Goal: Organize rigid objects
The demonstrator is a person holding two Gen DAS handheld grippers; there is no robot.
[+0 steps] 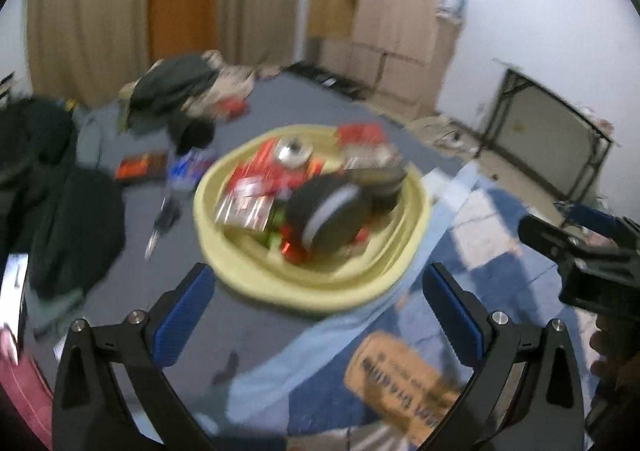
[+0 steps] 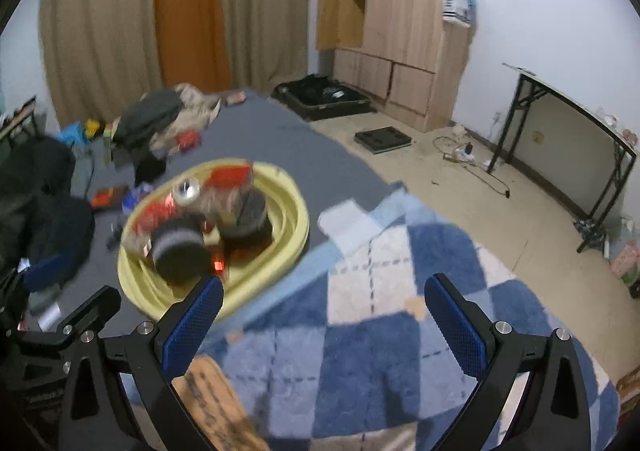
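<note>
A grey bed point(image 2: 280, 139) fills the room's middle, and on it sits a yellow basin point(image 1: 256, 283), the landmark for all else. A blue-and-white checked blanket point(image 2: 380, 351) covers the bed on the near right of the basin, its pale blue edge running just beside the rim. A wooden wardrobe point(image 2: 400, 31) stands far behind the basin against the white wall, with tan and orange curtains point(image 2: 192, 11) to its left. Dark clothes point(image 2: 152, 119) are heaped beyond the basin on its far left.

Inside the basin lie the rigid objects: a black roll with a grey band point(image 1: 328, 211) at the near side, a dark round tin point(image 1: 384, 183) just behind it, red packets point(image 1: 256, 187) on the left, and a silver can point(image 1: 294, 151) at the back. Blur hides finer detail.

An orange card point(image 1: 396, 375) with dark lettering lies on the blanket, nearer than the basin. Scissors point(image 1: 160, 227) rest on the grey sheet just left of the basin.

The left gripper point(image 1: 320, 319) hovers short of the basin's near rim, its blue-padded jaws spread wide with nothing between them. The right gripper point(image 2: 324, 315) hangs over the blanket to the basin's right, jaws equally wide and empty.
</note>
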